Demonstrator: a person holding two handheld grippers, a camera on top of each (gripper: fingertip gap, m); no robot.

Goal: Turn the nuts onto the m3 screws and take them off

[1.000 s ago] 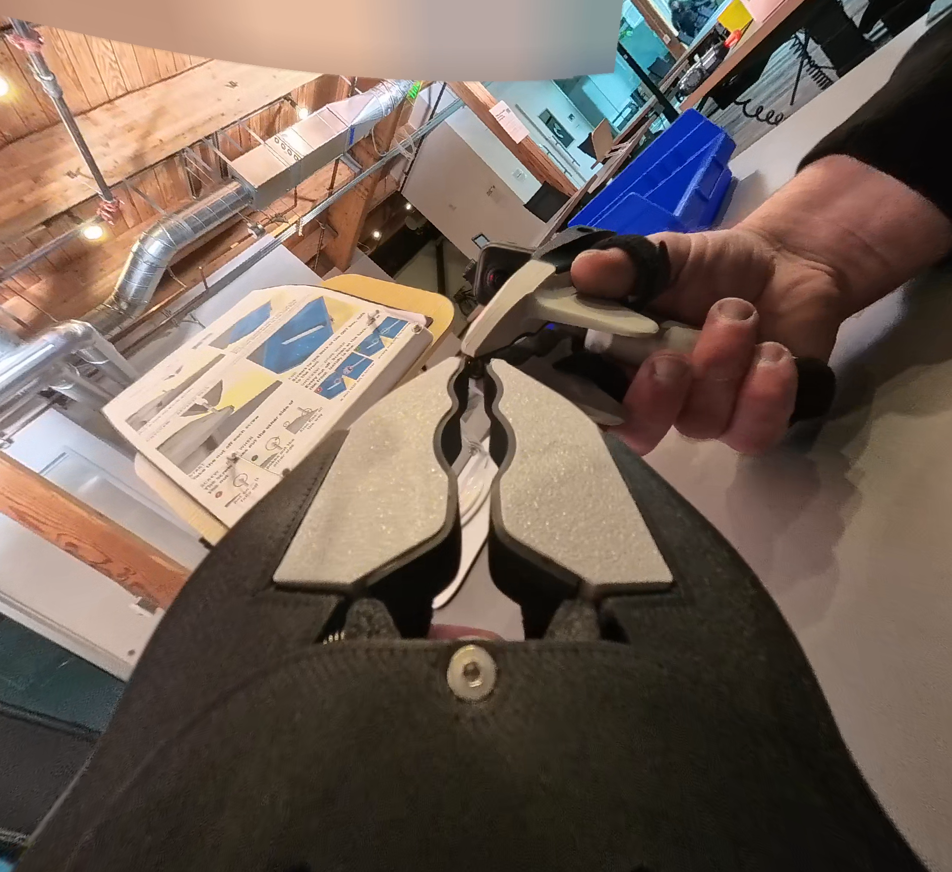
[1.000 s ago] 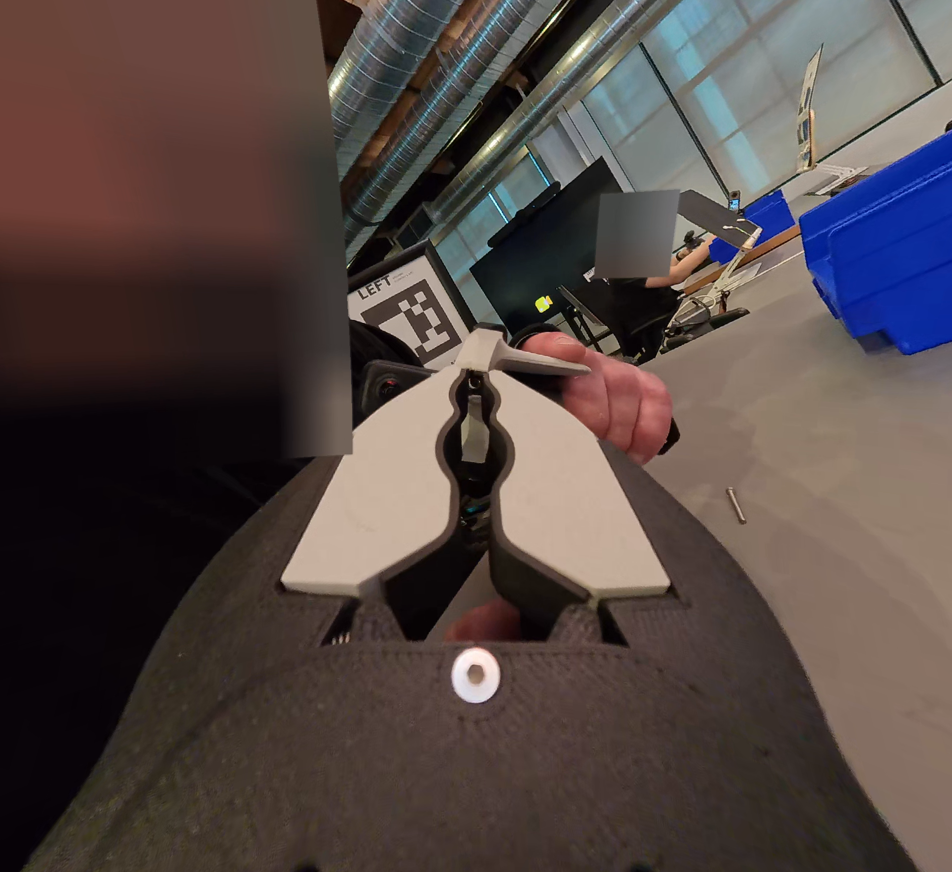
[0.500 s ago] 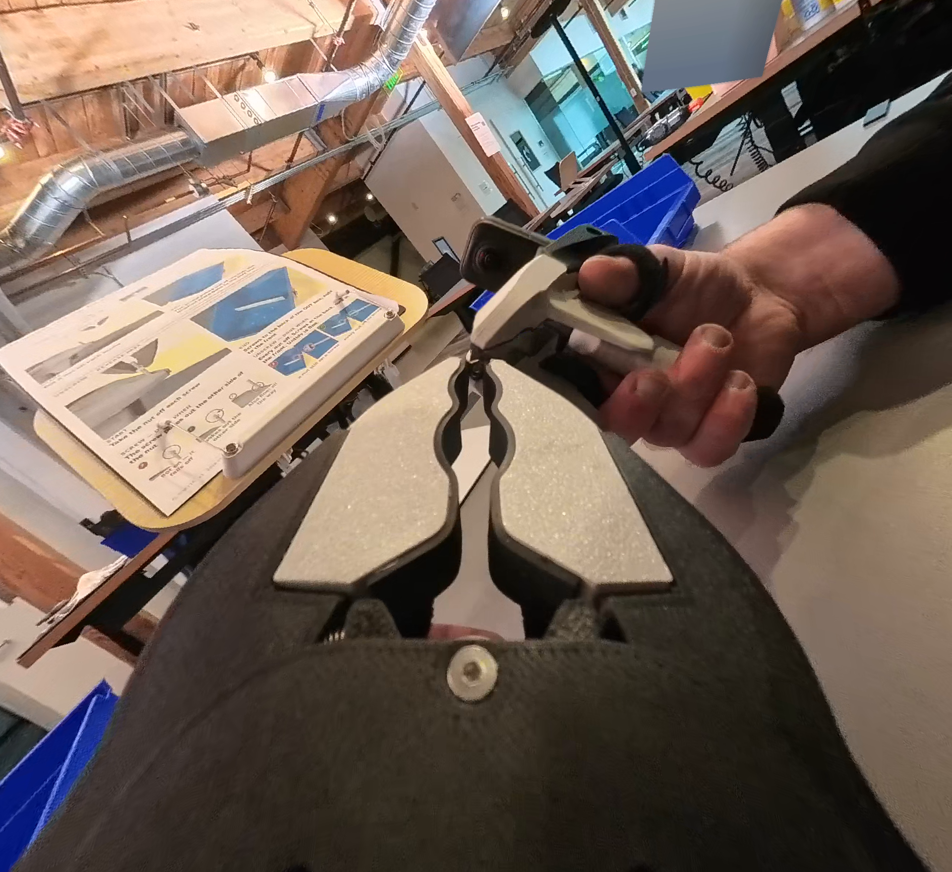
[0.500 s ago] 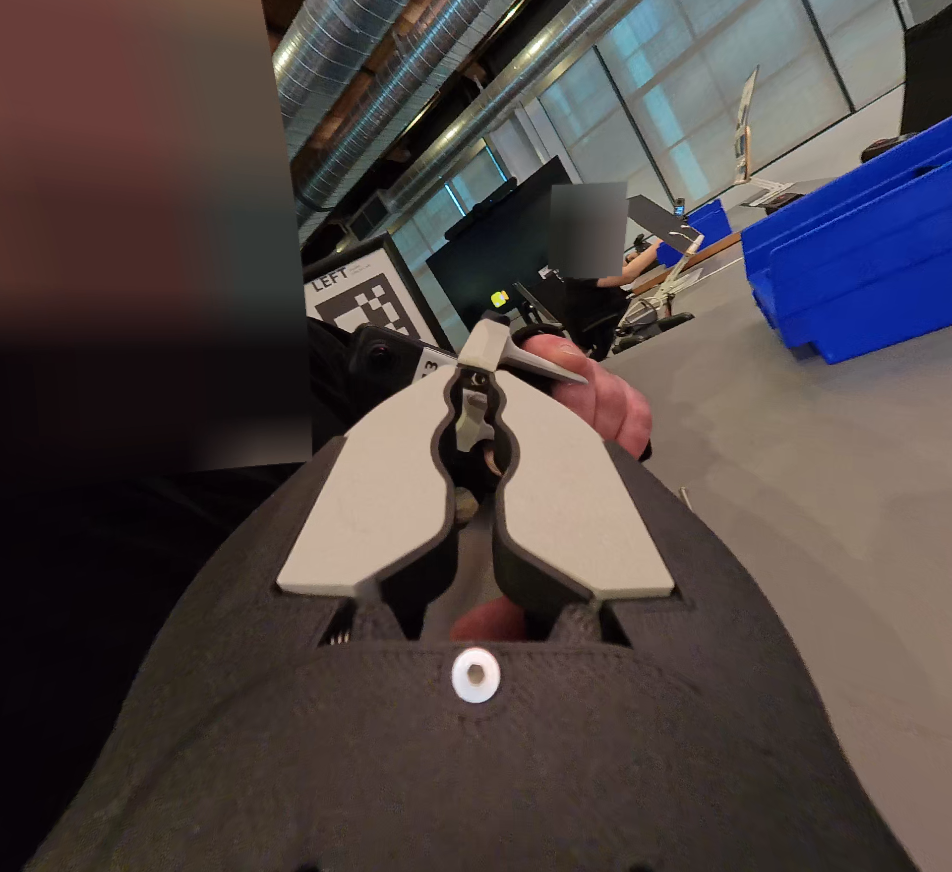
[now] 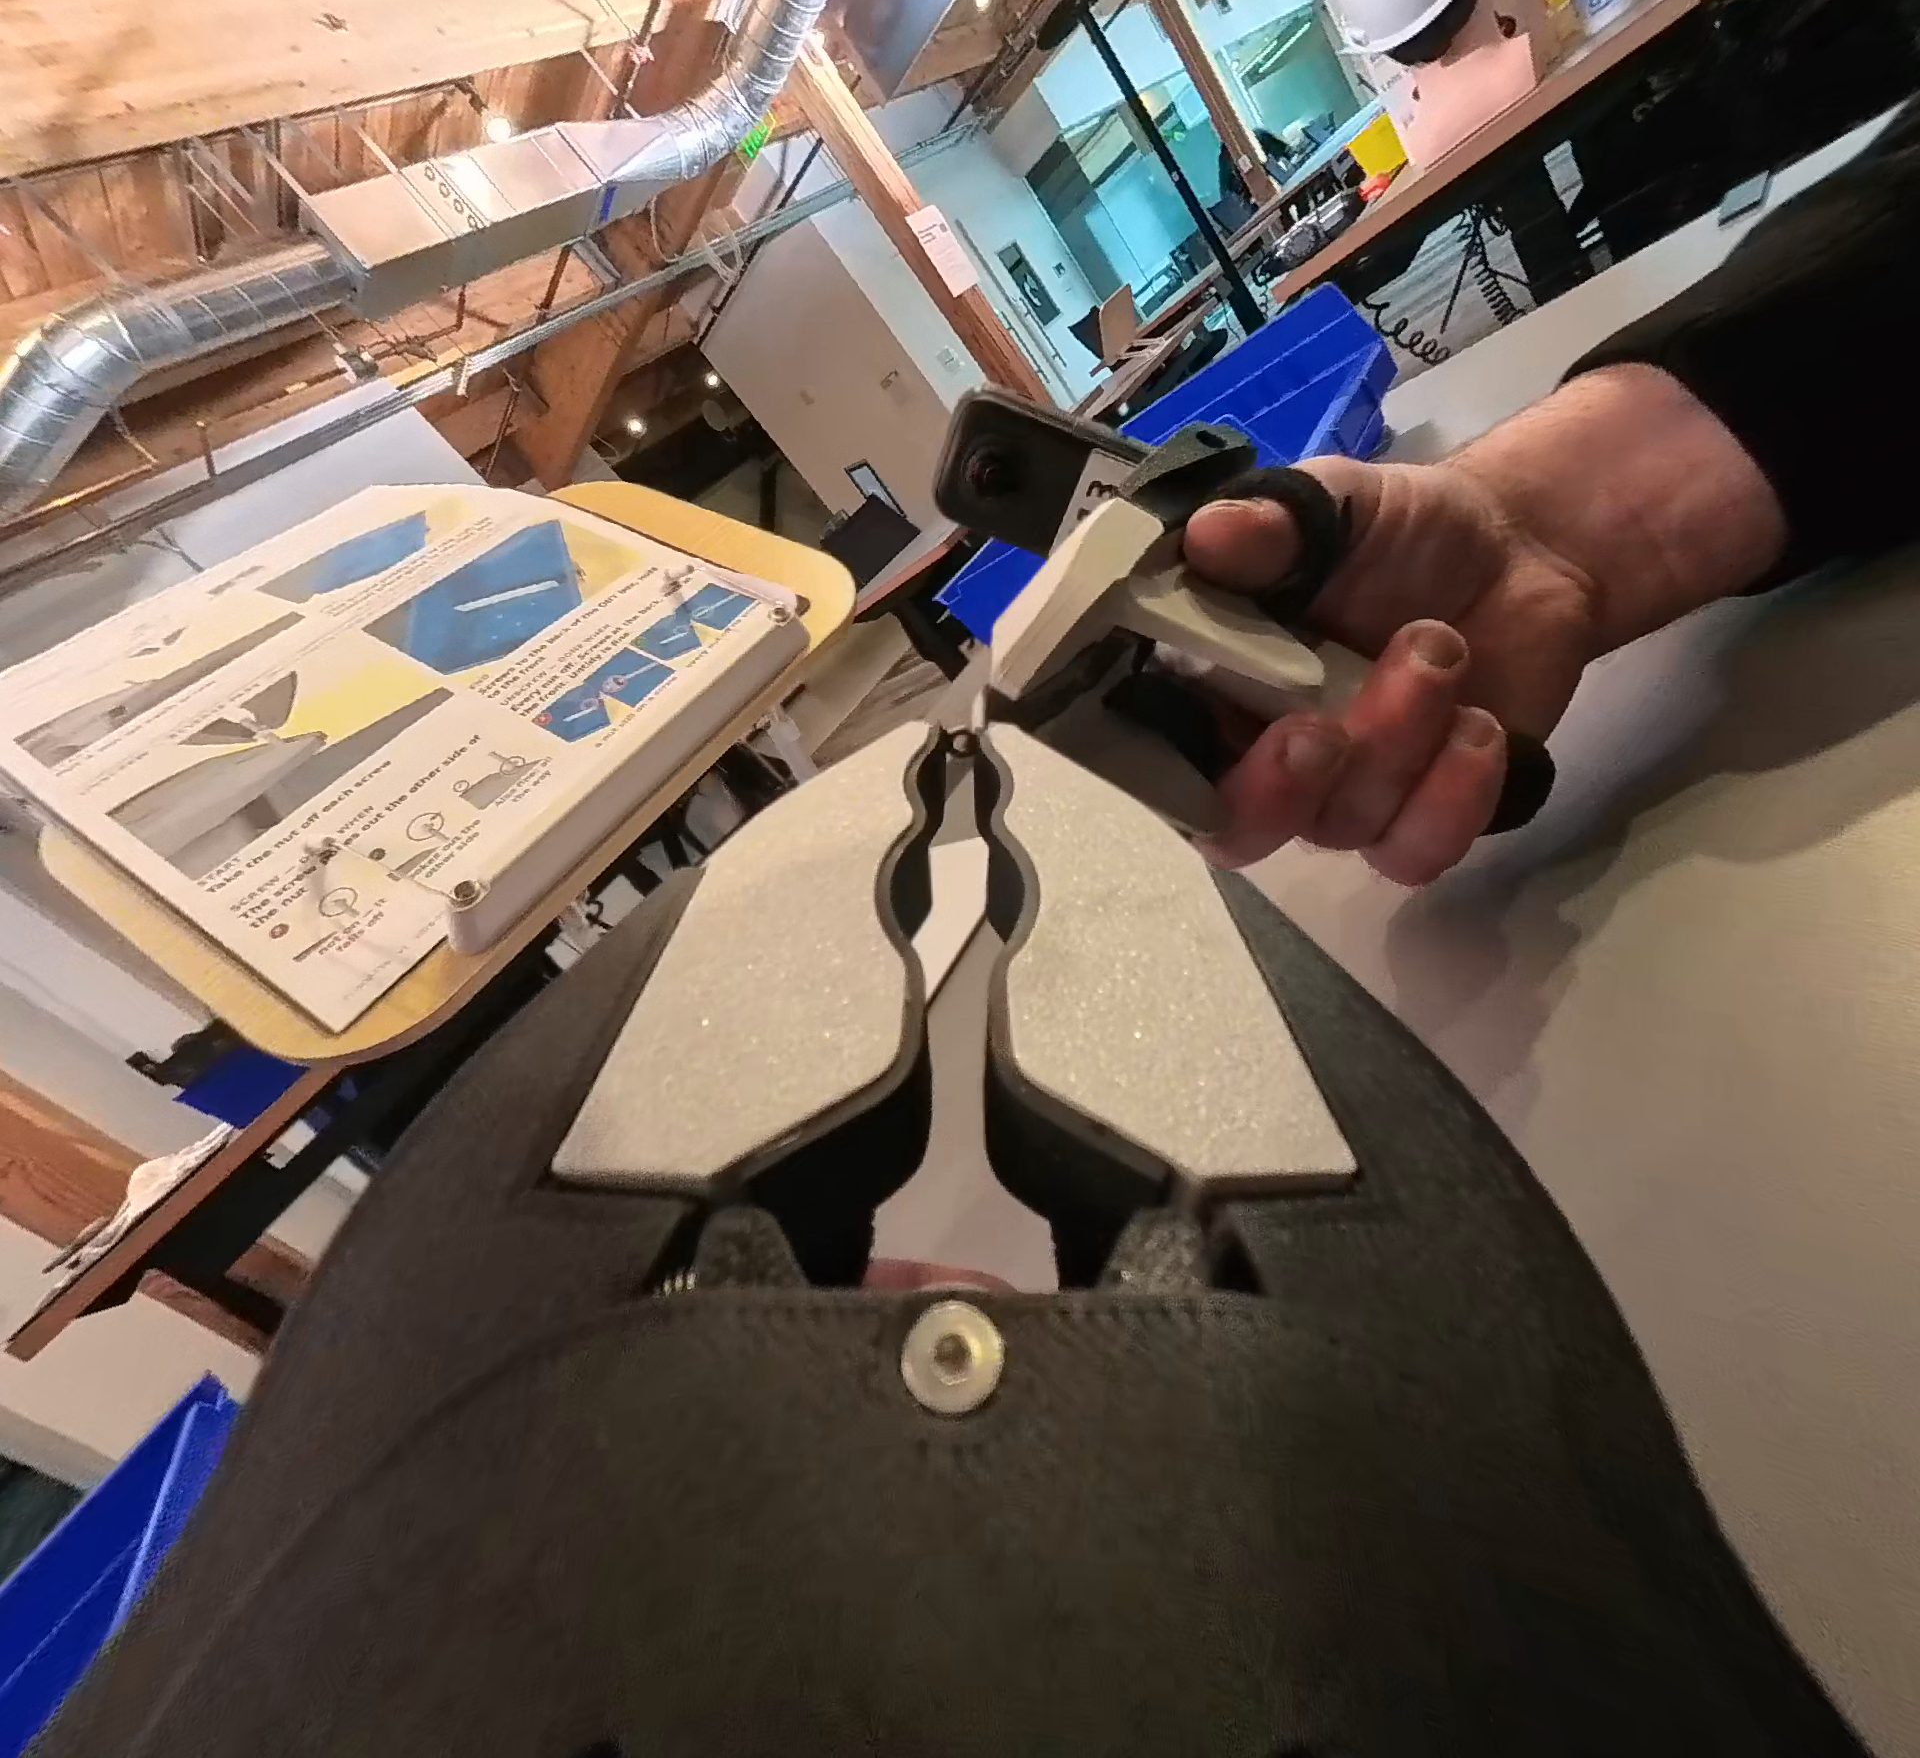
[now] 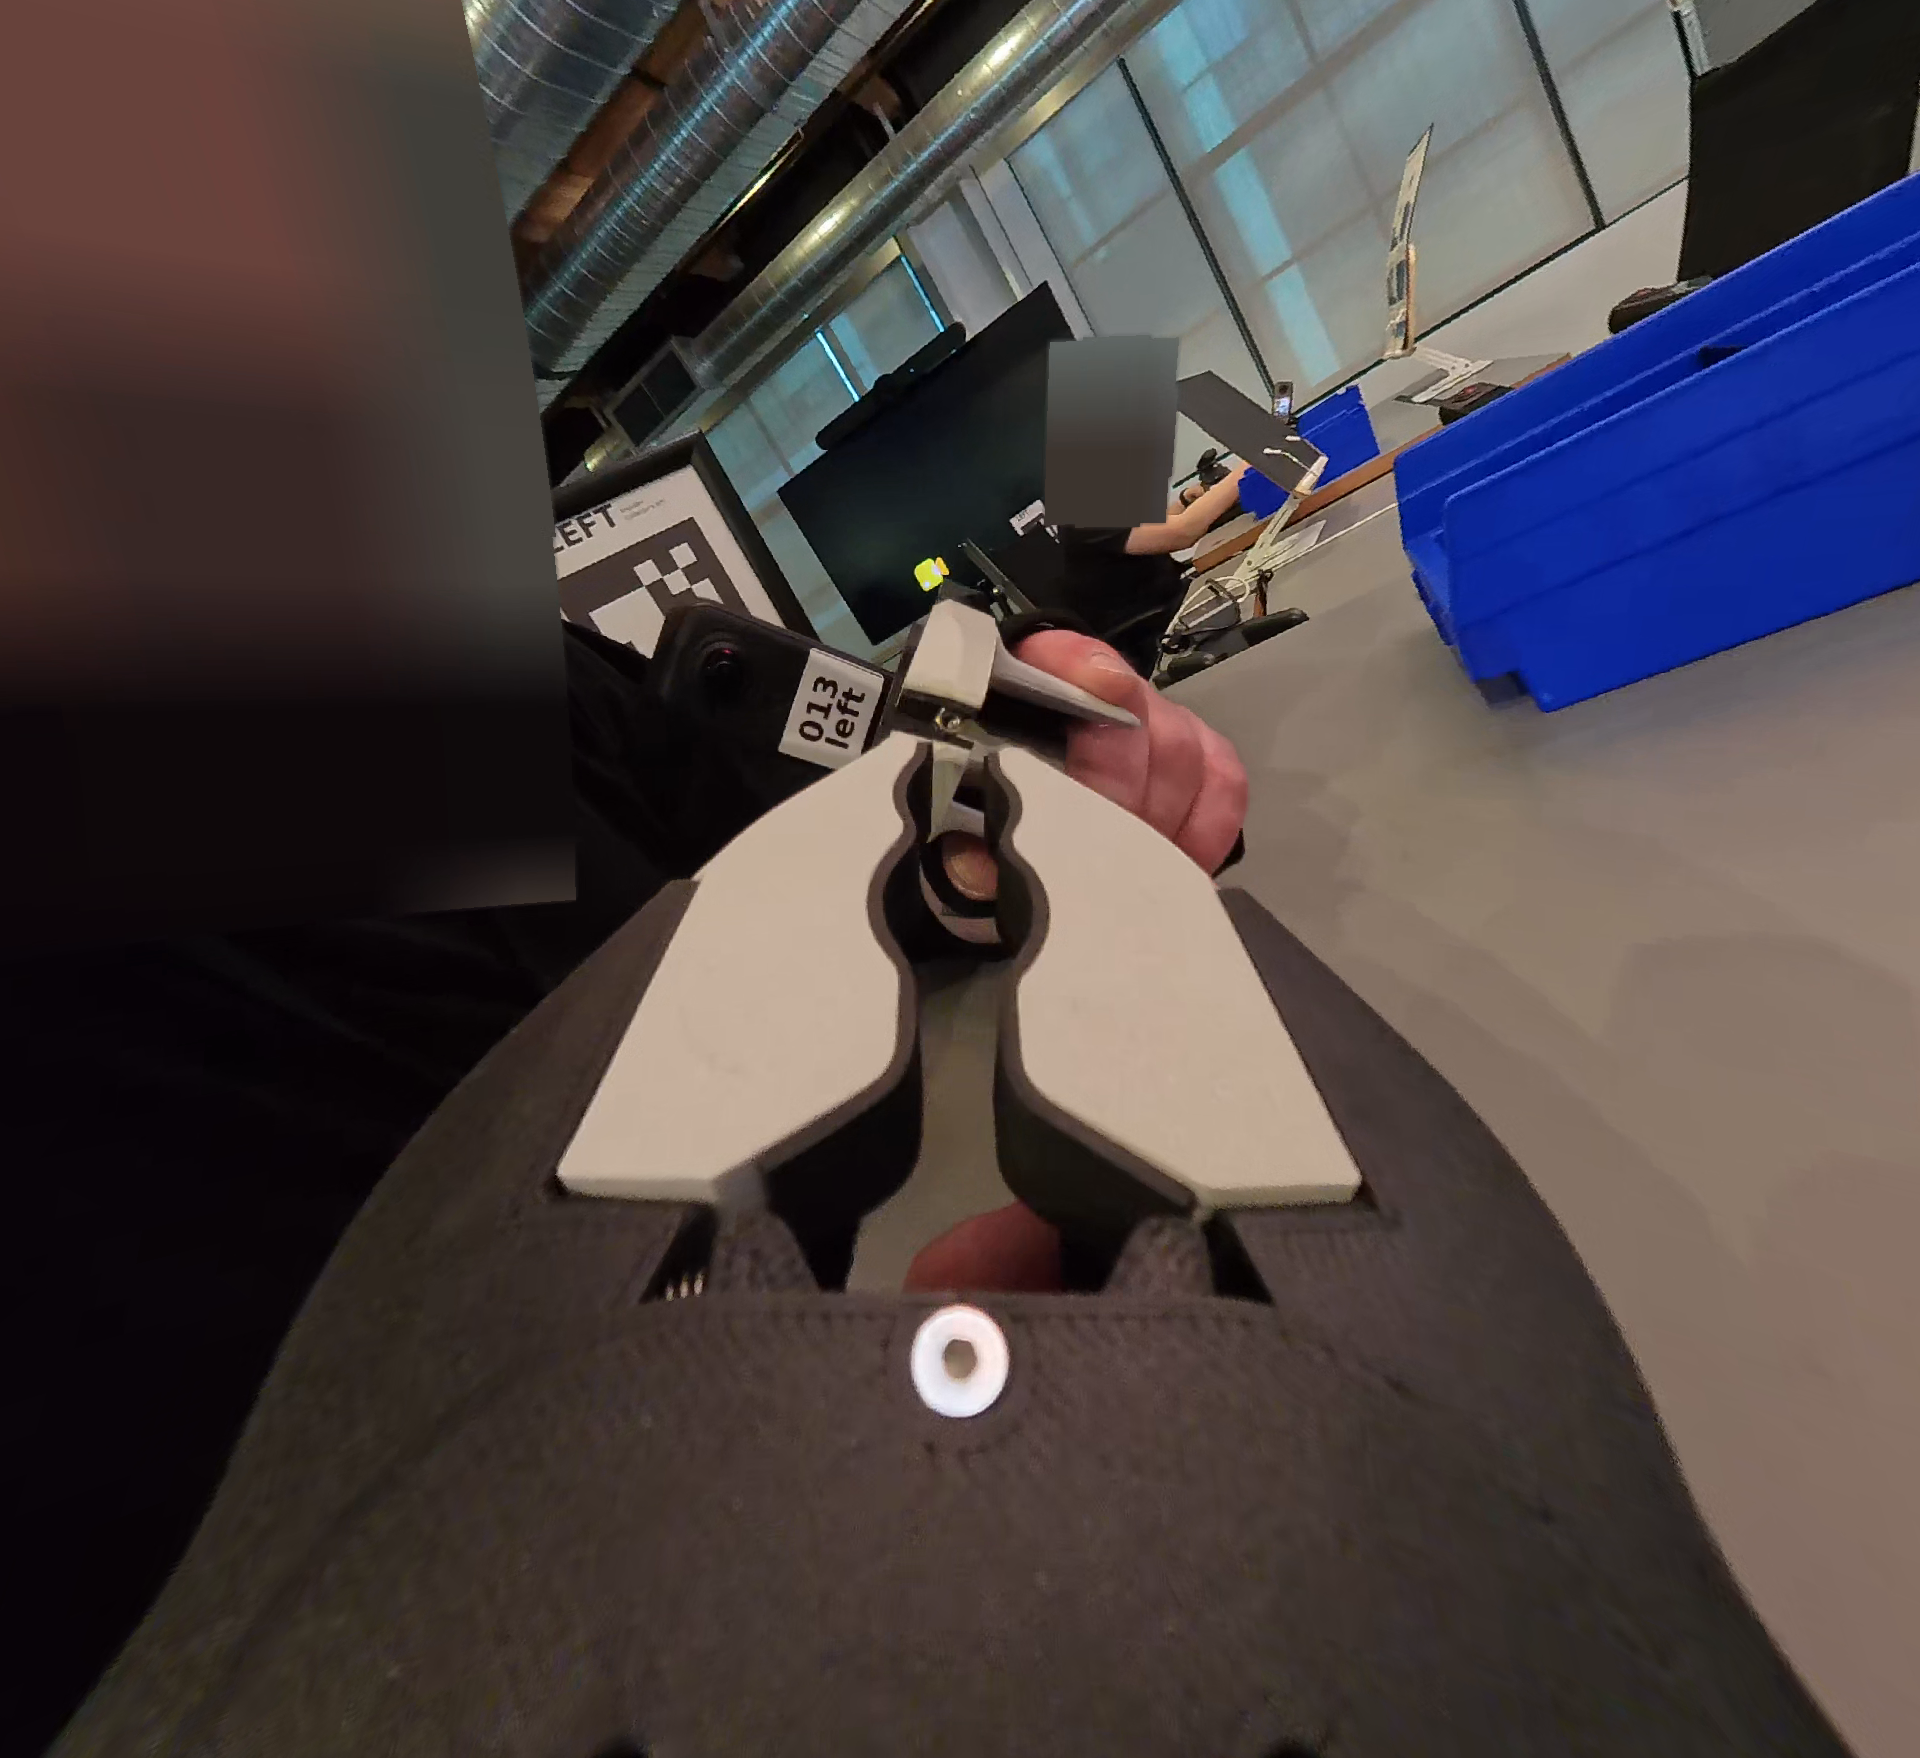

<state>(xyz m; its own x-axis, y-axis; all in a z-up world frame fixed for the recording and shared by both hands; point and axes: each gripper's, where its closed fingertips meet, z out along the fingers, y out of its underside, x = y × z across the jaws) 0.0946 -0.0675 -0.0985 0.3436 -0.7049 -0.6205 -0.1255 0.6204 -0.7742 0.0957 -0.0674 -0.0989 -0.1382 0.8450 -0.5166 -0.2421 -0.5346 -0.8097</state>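
My left gripper (image 5: pixel 961 740) and right gripper (image 6: pixel 948 752) meet tip to tip at frame centre, jaws closed on the screw (image 5: pixel 964 740) and, I judge, its nut. I keep both axes collinear and rotate gently.

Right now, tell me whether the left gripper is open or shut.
Shut. In the left wrist view the left gripper has its fingertips meeting on something small; what it pinches is too tiny to name.

Small nut (image 5: pixel 962 740) pinched between tool tips
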